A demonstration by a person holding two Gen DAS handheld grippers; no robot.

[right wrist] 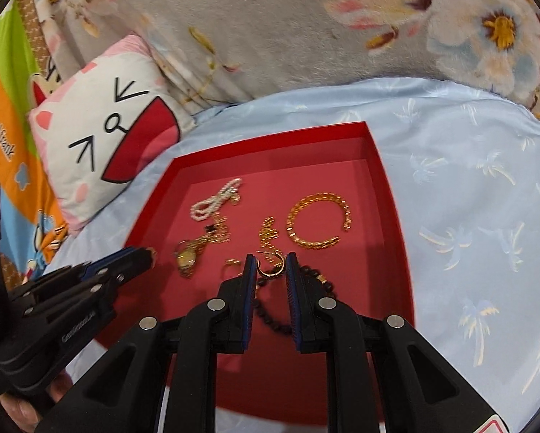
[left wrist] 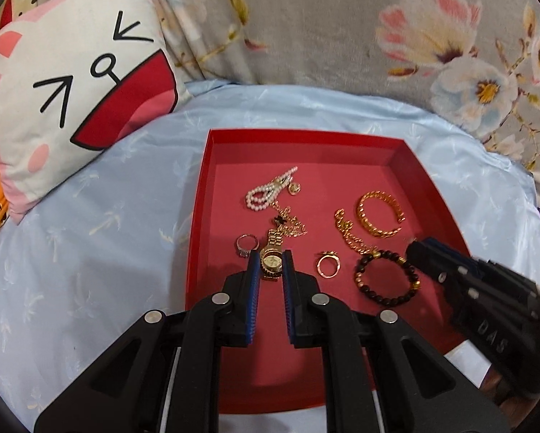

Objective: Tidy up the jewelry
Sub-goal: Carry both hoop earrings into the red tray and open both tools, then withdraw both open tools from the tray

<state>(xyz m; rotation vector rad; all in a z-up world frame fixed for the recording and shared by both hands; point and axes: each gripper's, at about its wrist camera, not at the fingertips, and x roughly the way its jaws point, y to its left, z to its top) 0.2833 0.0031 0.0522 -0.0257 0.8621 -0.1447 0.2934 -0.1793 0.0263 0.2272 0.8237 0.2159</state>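
A red tray (left wrist: 306,140) (right wrist: 389,195) on a light blue sheet holds the jewelry. In it lie a pearl bracelet (left wrist: 266,193) (right wrist: 216,200), a gold watch (left wrist: 271,259) (right wrist: 187,258), a silver ring (left wrist: 246,243), a gold ring (left wrist: 328,265) (right wrist: 270,265), a gold chain (left wrist: 353,234) (right wrist: 268,232), a gold cuff bracelet (left wrist: 380,214) (right wrist: 318,220) and a dark bead bracelet (left wrist: 387,279) (right wrist: 270,314). My left gripper (left wrist: 271,258) is open above the tray, jaws framing the watch. My right gripper (right wrist: 271,261) is open, jaws framing the gold ring; it shows at the right in the left wrist view (left wrist: 419,249).
A cat-face pillow (left wrist: 75,83) (right wrist: 107,130) lies left of the tray. A grey floral blanket (left wrist: 342,21) (right wrist: 288,18) is bunched along the back. The blue sheet (left wrist: 89,234) (right wrist: 468,216) surrounds the tray.
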